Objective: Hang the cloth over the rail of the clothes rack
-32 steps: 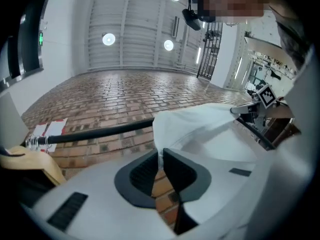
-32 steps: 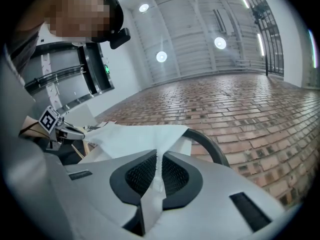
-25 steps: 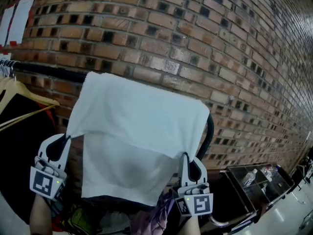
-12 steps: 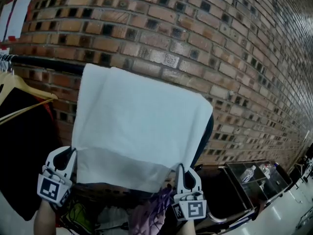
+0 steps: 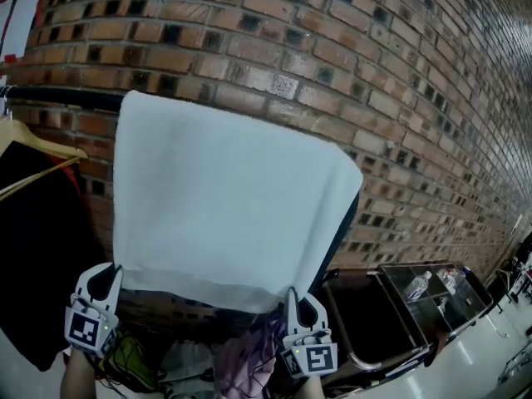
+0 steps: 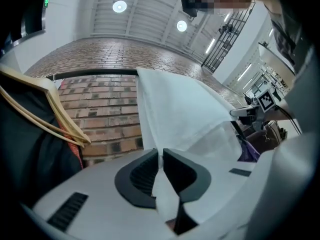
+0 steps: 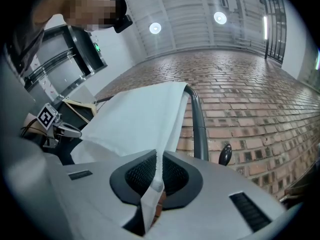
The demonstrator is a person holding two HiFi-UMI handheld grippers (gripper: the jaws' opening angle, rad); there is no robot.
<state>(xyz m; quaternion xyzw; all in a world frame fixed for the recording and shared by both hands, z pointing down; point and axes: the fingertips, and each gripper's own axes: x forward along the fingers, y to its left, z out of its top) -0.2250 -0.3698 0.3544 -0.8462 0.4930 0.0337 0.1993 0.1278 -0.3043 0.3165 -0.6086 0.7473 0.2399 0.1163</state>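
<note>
Pulling lower than before, left tool at 7 o'clock and right tool at 5 pinch the cloth corners; it now drapes the rail.

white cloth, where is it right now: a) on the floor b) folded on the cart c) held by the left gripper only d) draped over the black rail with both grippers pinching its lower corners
d: the white cloth hangs over the black rail, and the left gripper and right gripper each have jaws closed on a bottom corner.
</note>
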